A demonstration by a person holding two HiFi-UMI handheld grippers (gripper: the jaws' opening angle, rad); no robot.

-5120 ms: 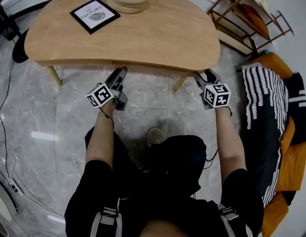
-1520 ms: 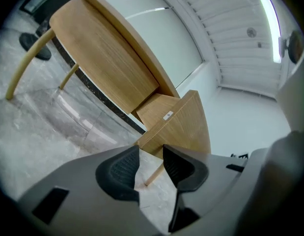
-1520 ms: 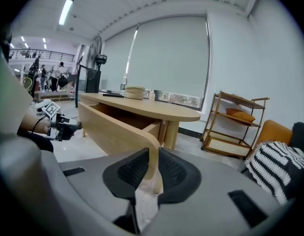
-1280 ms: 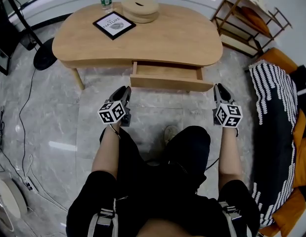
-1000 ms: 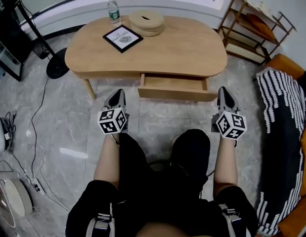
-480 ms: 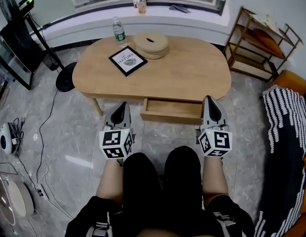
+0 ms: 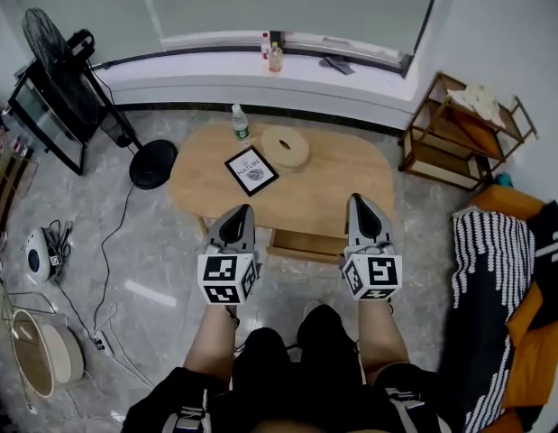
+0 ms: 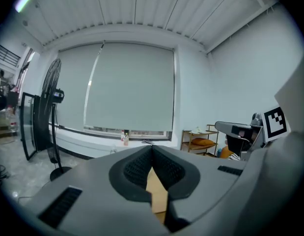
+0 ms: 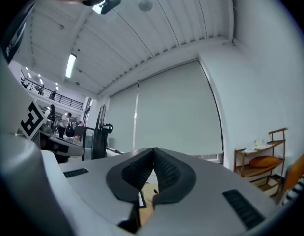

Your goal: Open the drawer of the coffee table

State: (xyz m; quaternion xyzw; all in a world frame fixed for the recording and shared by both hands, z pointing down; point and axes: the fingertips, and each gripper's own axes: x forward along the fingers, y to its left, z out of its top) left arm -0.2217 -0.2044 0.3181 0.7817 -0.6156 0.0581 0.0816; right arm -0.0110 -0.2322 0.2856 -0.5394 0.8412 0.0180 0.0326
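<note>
The wooden coffee table (image 7: 328, 174) stands far below me in the head view. Its drawer (image 7: 306, 244) is pulled out at the front edge and shows between my two grippers. My left gripper (image 7: 240, 209) and right gripper (image 7: 359, 199) are held high above the floor, side by side, apart from the drawer. Both are shut with nothing between the pads. The left gripper (image 8: 152, 150) points level at a window blind, with a sliver of table (image 8: 156, 195) under its pads. In its own view the right gripper (image 9: 153, 152) also looks across the room.
On the table lie a framed picture (image 7: 251, 170), a round wooden box (image 7: 285, 148) and a water bottle (image 7: 239, 123). A standing fan (image 7: 58, 48) is at the left, cables (image 7: 107, 269) cross the floor, a wooden shelf (image 7: 459, 129) and a striped blanket (image 7: 490, 278) are at the right.
The drawer, closed in the oldest frame, now stands pulled out. Over the last second the view and both shut grippers have risen well above the table, away from the drawer.
</note>
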